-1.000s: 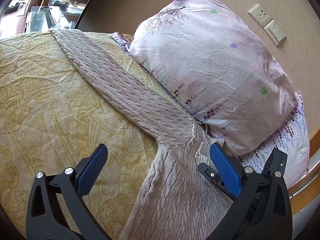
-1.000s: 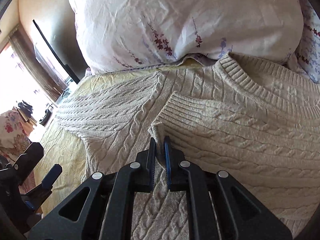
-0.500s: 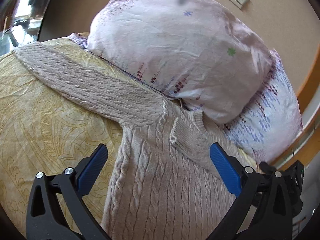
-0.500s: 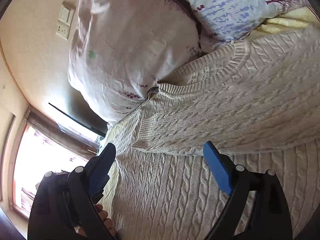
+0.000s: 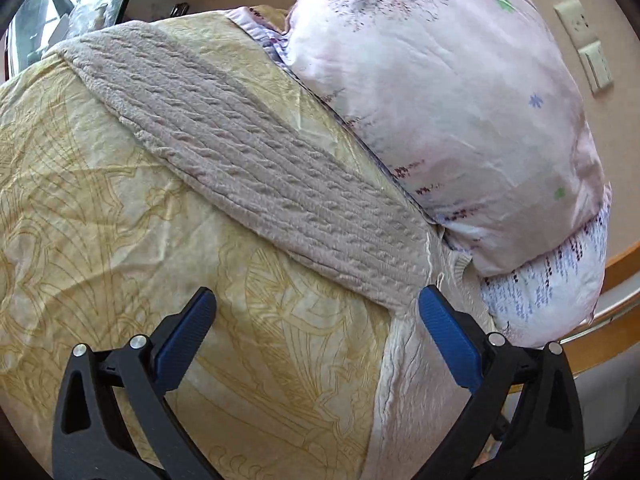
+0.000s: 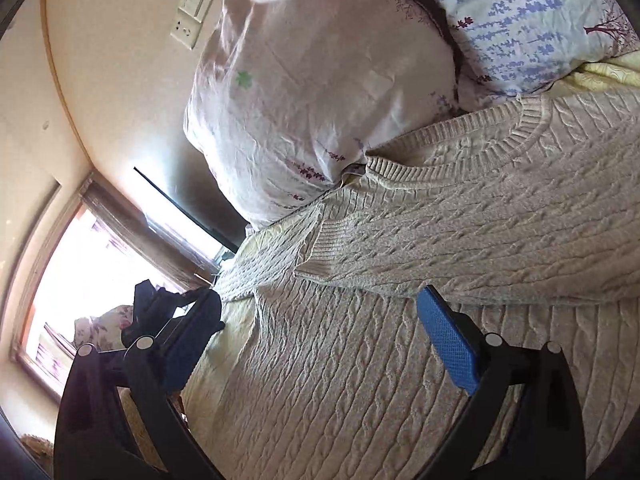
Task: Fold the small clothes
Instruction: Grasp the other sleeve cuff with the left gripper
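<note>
A beige cable-knit sweater (image 6: 360, 360) lies flat on a yellow patterned bedspread (image 5: 100, 220). One sleeve (image 6: 460, 248) is folded across its chest, cuff near the middle. The other sleeve (image 5: 248, 160) stretches straight out over the bedspread, seen in the left wrist view. My left gripper (image 5: 316, 312) is open and empty, above the bedspread near that sleeve's shoulder end. My right gripper (image 6: 316, 320) is open and empty, above the sweater's body just below the folded sleeve. The left gripper (image 6: 176, 312) shows dark at the left of the right wrist view.
Two floral pillows (image 5: 460, 112) are stacked at the head of the bed, touching the sweater's collar (image 6: 460, 140). Wall sockets (image 5: 588, 48) and a wooden bed frame (image 5: 608, 320) are behind them. A bright window (image 6: 80, 280) is on the far side.
My right gripper opened and let go of the folded sleeve cuff, then drew back and rolled sideways. My left gripper swung right, then back left over the outstretched sleeve.
</note>
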`<state>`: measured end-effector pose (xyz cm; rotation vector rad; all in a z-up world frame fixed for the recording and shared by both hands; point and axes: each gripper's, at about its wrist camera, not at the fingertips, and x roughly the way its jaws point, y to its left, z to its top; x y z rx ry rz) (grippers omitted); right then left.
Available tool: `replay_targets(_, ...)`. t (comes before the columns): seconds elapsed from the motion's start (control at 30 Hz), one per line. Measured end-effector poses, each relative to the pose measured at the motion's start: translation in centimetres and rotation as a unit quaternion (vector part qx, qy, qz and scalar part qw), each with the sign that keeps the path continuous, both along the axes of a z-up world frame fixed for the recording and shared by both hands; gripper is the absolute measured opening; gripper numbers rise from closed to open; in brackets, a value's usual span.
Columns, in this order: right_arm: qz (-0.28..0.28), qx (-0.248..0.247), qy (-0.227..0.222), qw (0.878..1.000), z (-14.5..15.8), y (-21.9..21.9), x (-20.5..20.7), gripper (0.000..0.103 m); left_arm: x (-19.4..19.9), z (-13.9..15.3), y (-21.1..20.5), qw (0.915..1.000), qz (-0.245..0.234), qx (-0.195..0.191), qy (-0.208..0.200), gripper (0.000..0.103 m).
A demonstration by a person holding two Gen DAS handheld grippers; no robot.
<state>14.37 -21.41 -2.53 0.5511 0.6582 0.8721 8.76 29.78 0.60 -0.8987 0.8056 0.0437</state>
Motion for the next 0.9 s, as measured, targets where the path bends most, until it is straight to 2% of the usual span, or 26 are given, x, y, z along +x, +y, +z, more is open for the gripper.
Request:
replay_targets(0.13,0.0,0.009,0.006,1.0,-0.3,-0.3,0.1,0.101,1.4,0.0,1.2,0.9991,0.024,-0.031,0.013,0.098)
replay_targets(0.2,-0.004,0.014,0.008,1.0,-0.4,-0.5,0.1,0.101,2.0,-0.2,2.0,0.998,0.048,-0.037,0.019,0.079)
replay_targets(0.3,-0.006,0.02,0.008,1.0,-0.4,-0.8,0.2,0.101,2.8,-0.7,3.4,0.995,0.081,-0.057,0.018,0.064)
replay_targets(0.43,-0.003,0.024,0.008,1.0,-0.3,-0.8,0.2,0.101,2.8,-1.4,4.9,0.9888,0.122,-0.085,0.012,0.052)
replay_targets(0.53,0.0,0.024,0.001,1.0,-0.1,-0.7,0.0,0.101,2.5,-2.1,5.5,0.9839,0.148,-0.101,0.005,0.036)
replay_targets(0.6,-0.002,0.021,-0.008,1.0,0.2,-0.7,-0.2,0.101,2.5,-2.9,5.8,0.9802,0.16,-0.116,0.008,0.011)
replay_targets(0.7,-0.021,0.015,-0.03,0.999,0.9,-1.1,-0.7,0.101,2.5,-2.3,5.2,0.9791,0.158,-0.126,-0.018,0.008)
replay_targets(0.8,-0.054,0.011,-0.059,0.997,1.7,-1.8,-1.4,0.101,3.6,0.9,2.3,0.985,0.115,-0.105,-0.074,0.008)
replay_targets(0.9,-0.082,0.017,-0.078,0.994,2.1,-2.8,-1.9,0.101,5.0,4.1,-1.7,0.9834,0.053,-0.11,-0.134,0.007)
